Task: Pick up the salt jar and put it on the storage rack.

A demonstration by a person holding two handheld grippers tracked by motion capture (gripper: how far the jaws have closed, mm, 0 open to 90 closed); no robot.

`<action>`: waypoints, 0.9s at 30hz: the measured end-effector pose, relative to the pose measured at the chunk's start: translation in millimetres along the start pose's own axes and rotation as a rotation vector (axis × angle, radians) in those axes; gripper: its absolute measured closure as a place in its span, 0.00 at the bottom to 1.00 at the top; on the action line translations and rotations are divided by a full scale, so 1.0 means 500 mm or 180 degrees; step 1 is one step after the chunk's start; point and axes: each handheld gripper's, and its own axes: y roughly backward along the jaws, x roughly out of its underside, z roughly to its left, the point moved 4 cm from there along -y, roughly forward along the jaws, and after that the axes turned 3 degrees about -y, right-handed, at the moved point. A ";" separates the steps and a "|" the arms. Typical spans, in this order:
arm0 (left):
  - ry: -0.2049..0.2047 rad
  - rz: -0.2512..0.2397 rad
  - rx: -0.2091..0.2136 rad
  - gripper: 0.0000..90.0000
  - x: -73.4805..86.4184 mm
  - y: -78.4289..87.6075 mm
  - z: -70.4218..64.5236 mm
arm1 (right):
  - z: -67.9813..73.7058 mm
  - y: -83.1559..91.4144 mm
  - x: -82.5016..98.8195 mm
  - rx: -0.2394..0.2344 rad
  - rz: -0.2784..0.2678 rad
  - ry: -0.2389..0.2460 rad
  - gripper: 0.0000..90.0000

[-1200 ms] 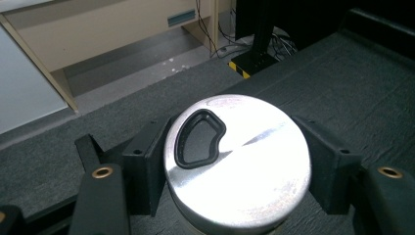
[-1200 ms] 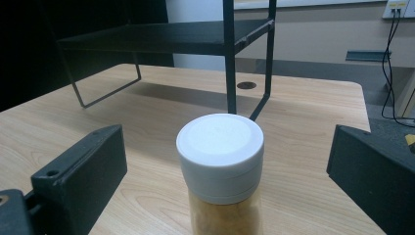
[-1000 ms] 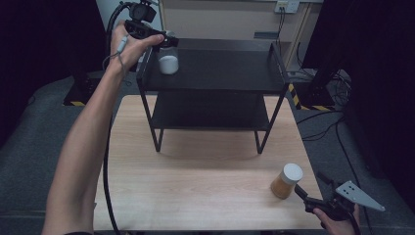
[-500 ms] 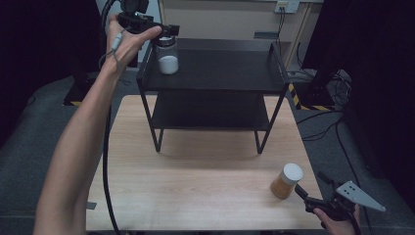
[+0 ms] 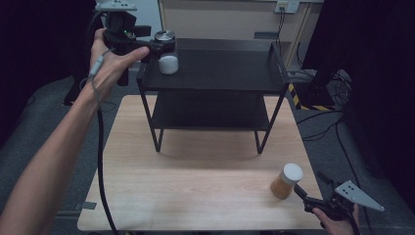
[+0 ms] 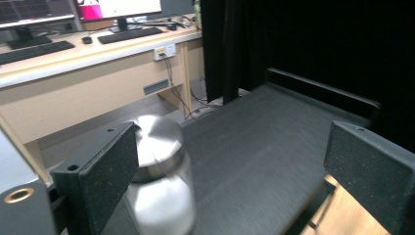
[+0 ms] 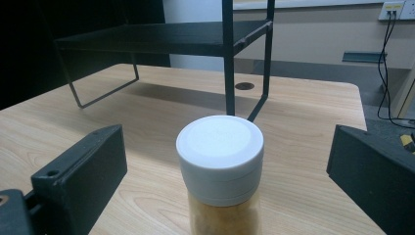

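Observation:
A jar with a silver lid (image 6: 156,142) and a pale body (image 5: 168,64) stands at the left end of the black shelf's top board (image 5: 220,68). My left gripper (image 5: 164,44) (image 6: 230,132) reaches in level from the left. Its jaws have just been opening and now stand wide. The jar is between them, close against the left jaw; whether it touches I cannot tell. Near the table's front right stands a jar of orange-yellow stuff with a white lid (image 5: 288,180) (image 7: 220,147). My right gripper (image 5: 309,183) (image 7: 225,132) is open, one jaw on each side of it, apart from it.
The black two-level shelf stands on thin legs (image 5: 157,137) at the back of the wooden table (image 5: 195,186). The left gripper's cable (image 5: 100,161) hangs down past the table's left edge. A desk with monitors and keyboards (image 6: 73,44) lies beyond the shelf.
My left hand has shifted at the shelf's left end and sunk a little toward the jar, whose silver lid now shows at the jaw tips. The right gripper and its jar are unchanged.

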 end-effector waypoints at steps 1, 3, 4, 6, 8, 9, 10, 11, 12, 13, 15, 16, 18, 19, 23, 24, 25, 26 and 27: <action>-0.0012 -0.0024 0.0017 0.05 0.007 0.006 -0.003 | 0.000 -0.001 0.000 0.0001 0.0005 0.0002 0.02; -0.0031 -0.0054 0.0071 0.05 0.024 0.019 -0.008 | 0.001 -0.001 0.000 0.0002 0.0010 0.0001 0.02; -0.0067 -0.0078 0.0105 0.05 0.035 0.027 -0.011 | 0.001 -0.001 0.000 0.0001 0.0011 0.0003 0.02; -0.0113 -0.0072 0.0124 0.05 0.050 0.038 -0.016 | 0.002 -0.001 -0.001 0.0003 0.0008 0.0008 0.02; -0.0105 -0.0108 0.0172 0.05 0.070 0.047 -0.018 | 0.003 0.000 -0.001 0.0000 0.0007 0.0018 0.02; -0.0108 -0.0116 0.0193 0.05 0.079 0.052 -0.020 | 0.003 0.000 -0.001 0.0000 0.0005 0.0017 0.02; -0.0125 -0.0123 0.0207 0.05 0.088 0.057 -0.021 | 0.004 0.000 -0.001 -0.0002 0.0005 0.0015 0.02; -0.0135 -0.0134 0.0215 0.06 0.098 0.061 -0.024 | 0.004 0.000 -0.001 -0.0005 0.0008 0.0020 0.02; -0.0139 -0.0136 0.0225 0.05 0.105 0.064 -0.025 | 0.005 0.000 -0.001 -0.0006 0.0011 0.0026 0.02; -0.0132 -0.0151 0.0249 0.06 0.118 0.069 -0.026 | 0.005 0.000 -0.002 -0.0007 0.0012 0.0027 0.02; -0.0113 -0.0193 0.0273 0.06 0.137 0.077 -0.028 | 0.007 -0.001 -0.002 -0.0010 0.0016 0.0035 0.02; -0.0088 -0.0224 0.0290 0.06 0.148 0.081 -0.029 | 0.007 -0.001 -0.002 -0.0011 0.0017 0.0038 0.02; -0.0063 -0.0253 0.0331 0.06 0.170 0.088 -0.032 | 0.009 0.000 -0.002 -0.0013 0.0014 0.0042 0.02; -0.0062 -0.0253 0.0335 0.06 0.181 0.093 -0.036 | 0.009 0.000 -0.002 -0.0013 0.0016 0.0046 0.02; -0.0093 -0.0200 0.0361 0.06 0.221 0.110 -0.046 | 0.011 0.001 -0.003 -0.0013 0.0023 0.0058 0.02; -0.0122 -0.0171 0.0361 0.06 0.229 0.113 -0.048 | 0.011 0.000 -0.004 -0.0012 0.0028 0.0064 0.02; -0.0158 -0.0136 0.0346 0.06 0.240 0.118 -0.052 | 0.012 0.000 -0.004 -0.0013 0.0030 0.0067 0.02; -0.0168 -0.0123 0.0343 0.06 0.246 0.120 -0.053 | 0.012 0.000 -0.004 -0.0014 0.0031 0.0069 0.02; -0.0171 -0.0118 0.0347 0.06 0.255 0.122 -0.055 | 0.013 0.000 -0.004 -0.0014 0.0030 0.0073 0.02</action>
